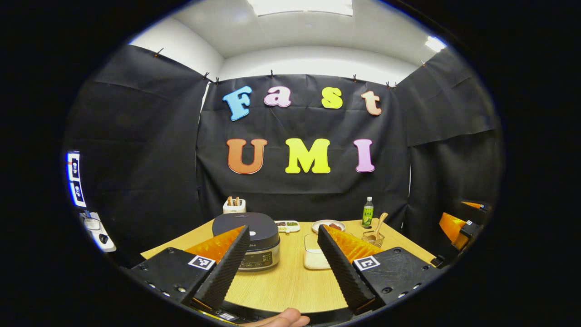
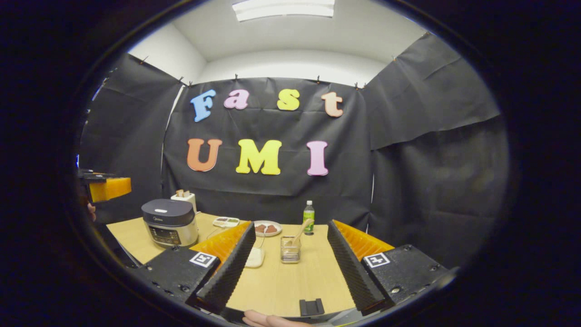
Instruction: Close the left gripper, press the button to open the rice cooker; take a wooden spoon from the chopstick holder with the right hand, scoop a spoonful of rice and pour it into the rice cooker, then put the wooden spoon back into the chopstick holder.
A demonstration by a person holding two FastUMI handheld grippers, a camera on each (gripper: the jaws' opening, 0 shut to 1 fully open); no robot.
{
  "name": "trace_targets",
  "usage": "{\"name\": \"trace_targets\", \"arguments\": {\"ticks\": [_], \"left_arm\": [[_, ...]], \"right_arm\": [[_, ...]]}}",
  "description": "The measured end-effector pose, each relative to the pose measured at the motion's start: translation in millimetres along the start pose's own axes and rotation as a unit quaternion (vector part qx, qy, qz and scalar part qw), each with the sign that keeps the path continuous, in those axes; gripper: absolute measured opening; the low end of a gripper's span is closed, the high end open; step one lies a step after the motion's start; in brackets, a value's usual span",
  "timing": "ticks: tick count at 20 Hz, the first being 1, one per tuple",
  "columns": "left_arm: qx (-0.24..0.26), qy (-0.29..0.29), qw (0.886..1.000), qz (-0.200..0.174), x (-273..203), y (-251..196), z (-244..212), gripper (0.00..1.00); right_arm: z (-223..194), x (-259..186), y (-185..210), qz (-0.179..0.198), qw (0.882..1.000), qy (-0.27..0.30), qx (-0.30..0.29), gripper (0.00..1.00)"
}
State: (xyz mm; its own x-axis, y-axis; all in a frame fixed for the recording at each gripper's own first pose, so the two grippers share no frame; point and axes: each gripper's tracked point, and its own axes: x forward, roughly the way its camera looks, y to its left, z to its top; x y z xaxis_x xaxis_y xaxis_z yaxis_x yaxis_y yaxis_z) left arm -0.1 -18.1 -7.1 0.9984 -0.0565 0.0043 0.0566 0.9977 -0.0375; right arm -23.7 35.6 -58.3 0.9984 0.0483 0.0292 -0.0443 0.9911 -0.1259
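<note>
both tools [image 1: 283,261] [image 2: 290,261] agape above table [image 2: 281,281]

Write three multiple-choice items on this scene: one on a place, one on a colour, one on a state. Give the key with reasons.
1. Where does the wooden spoon stand?
A. in the chopstick holder
B. in the rice cooker
C. flat on the table

2. What colour is the bottle's body?
A. red
B. green
C. blue

3. How is the rice cooker's lid?
A. removed
B. raised
C. closed

Key: 1 A, its handle leans out of the holder; 2 B, the body is green under a white cap; 3 C, the dark lid lies flat on the cooker.
</note>
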Motion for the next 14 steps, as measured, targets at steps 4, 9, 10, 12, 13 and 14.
{"name": "trace_targets", "arguments": {"ticks": [4, 9, 10, 12, 13, 14], "left_arm": [[0.016, -0.003, 1.000, 0.007, -12, 6, 4, 0.95], [0.015, -0.016, 1.000, -0.001, -19, 5, 7, 0.95], [0.014, -0.018, 1.000, -0.003, -19, 3, 6, 0.95], [0.013, -0.014, 1.000, -0.011, -20, 0, 4, 0.95], [0.014, -0.014, 1.000, -0.014, -20, -2, 3, 0.95], [0.015, -0.014, 1.000, -0.015, -20, -2, 3, 0.95]], "right_arm": [[18, -3, 1, -0.005, 1.000, 0.001, 0.016, 1.00], [41, -13, 3, -0.010, 0.999, -0.035, 0.019, 1.00], [38, -15, 7, -0.005, 0.999, -0.032, 0.024, 1.00], [31, -16, 12, 0.006, 0.999, -0.021, 0.031, 1.00], [30, -15, 10, 0.006, 0.999, -0.017, 0.033, 1.00], [30, -15, 8, 0.004, 0.999, -0.017, 0.033, 1.00]]}}
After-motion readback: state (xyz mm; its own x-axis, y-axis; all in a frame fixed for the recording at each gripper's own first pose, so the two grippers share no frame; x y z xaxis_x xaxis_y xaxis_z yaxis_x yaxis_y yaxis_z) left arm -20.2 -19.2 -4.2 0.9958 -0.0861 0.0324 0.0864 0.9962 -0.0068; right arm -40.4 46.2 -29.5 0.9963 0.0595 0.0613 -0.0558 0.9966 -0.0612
